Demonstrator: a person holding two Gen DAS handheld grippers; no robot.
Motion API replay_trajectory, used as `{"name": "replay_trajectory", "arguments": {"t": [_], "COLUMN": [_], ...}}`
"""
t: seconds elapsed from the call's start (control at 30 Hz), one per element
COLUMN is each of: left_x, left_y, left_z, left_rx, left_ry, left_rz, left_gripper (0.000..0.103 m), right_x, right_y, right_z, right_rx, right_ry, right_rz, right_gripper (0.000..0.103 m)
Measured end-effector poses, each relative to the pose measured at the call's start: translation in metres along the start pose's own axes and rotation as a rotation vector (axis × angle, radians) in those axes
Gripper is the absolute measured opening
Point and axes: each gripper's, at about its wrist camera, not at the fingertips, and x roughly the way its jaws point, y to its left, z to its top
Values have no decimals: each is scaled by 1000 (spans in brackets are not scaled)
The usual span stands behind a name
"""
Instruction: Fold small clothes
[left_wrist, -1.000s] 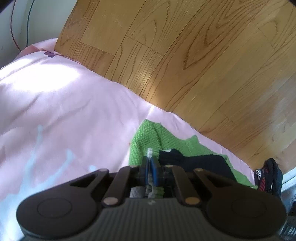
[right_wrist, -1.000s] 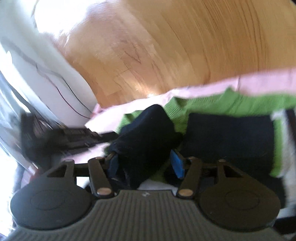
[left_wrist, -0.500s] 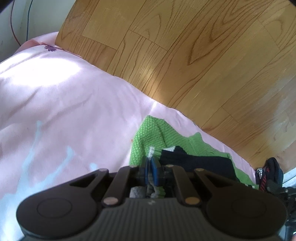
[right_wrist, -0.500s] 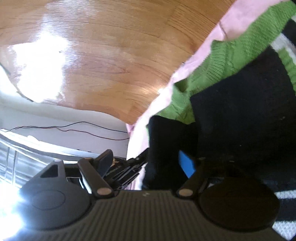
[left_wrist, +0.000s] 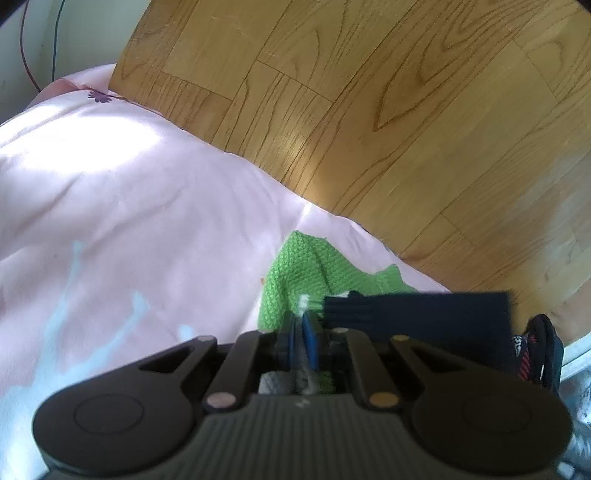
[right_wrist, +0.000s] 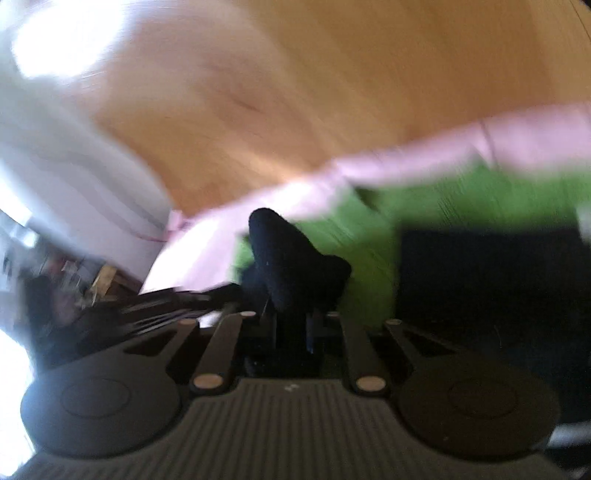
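You are only partway: your left gripper (left_wrist: 303, 332) pinches the edge of the green and black sweater (left_wrist: 295, 273) on the pink sheet (left_wrist: 129, 221), your right gripper (right_wrist: 291, 325) has just closed on its black sleeve (right_wrist: 291, 258), and the folding is left.

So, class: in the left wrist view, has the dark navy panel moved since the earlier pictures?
Yes. The dark navy panel now reaches further right, hiding green knit it left showing earlier.

Black ribbed gripper (left_wrist: 303, 332); blue pads (left_wrist: 309, 338)
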Motion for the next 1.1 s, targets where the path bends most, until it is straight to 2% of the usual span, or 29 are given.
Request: {"name": "replay_trajectory", "arguments": {"t": [0.03,0.1,0.17,0.2,0.23,0.27,0.33,0.37,0.4,0.47,0.5,0.53,0.57,0.6,0.67,0.73,0.77,0.83,0.9,0.97,1.1], "left_x": [0,0,1,1,1,0,-11,-22,-30,-41,-43,-42,-40,-35,-21,-6,0,2,1,2,2], "left_y": [0,0,-1,-2,-2,-3,-6,-11,-15,-25,-30,-35,-39,-43,-46,-41,-34,-23,-17,-18,-22], "left_z": [0,0,0,0,0,0,1,1,1,-2,-4,-6,-7,-9,-11,-11,-9,-4,-2,-1,-3], "left_rx": [1,-1,2,4,5,3,-2,9,22,53,70,85,100,114,128,103,74,17,-23,-21,2], "left_ry": [1,3,6,7,6,2,-39,-79,-112,-154,-159,-153,-142,-128,-91,-48,-30,-22,-32,-42,-47], "left_rz": [2,2,5,9,12,15,5,-14,-34,-85,-124,-158,-175,-177,-150,-102,-88,-114,-144,-145,-140], "left_gripper": [7,7,7,7,7,7,7,7,7,7,7,7,7,7,7,7,7,7,18,23,23], "right_x": [-8,-7,12,16,9,5,-11,-19,-32,-46,-53,-58,-58,-55,-40,-15,2,1,-1,-6,-23], "right_y": [17,29,8,-13,-26,-30,-28,-24,-18,-9,-4,1,-1,-1,-7,-17,-23,-39,-37,-34,-15], "right_z": [-6,-16,-20,-21,-21,-20,-20,-21,-21,-17,-15,-12,-10,-8,-6,-10,-15,-26,-21,-20,-25], "right_rx": [-161,-335,-291,-191,-107,-68,-32,-29,-42,-110,-137,-153,-160,-166,-160,-135,-128,-106,-95,-102,-146], "right_ry": [-61,-85,-10,3,-19,-19,-29,-48,-104,-183,-204,-215,-214,-209,-192,-110,-48,-117,-97,-94,-133], "right_rz": [-13,-90,-204,-205,-161,-143,-115,-103,-99,-109,-122,-125,-116,-107,-104,-135,-175,-113,-113,-97,-47], "right_gripper": [15,15,17,17,18,21,40,46,51,50,46,34,29,24,24,22,15,15,18,21,40]}}
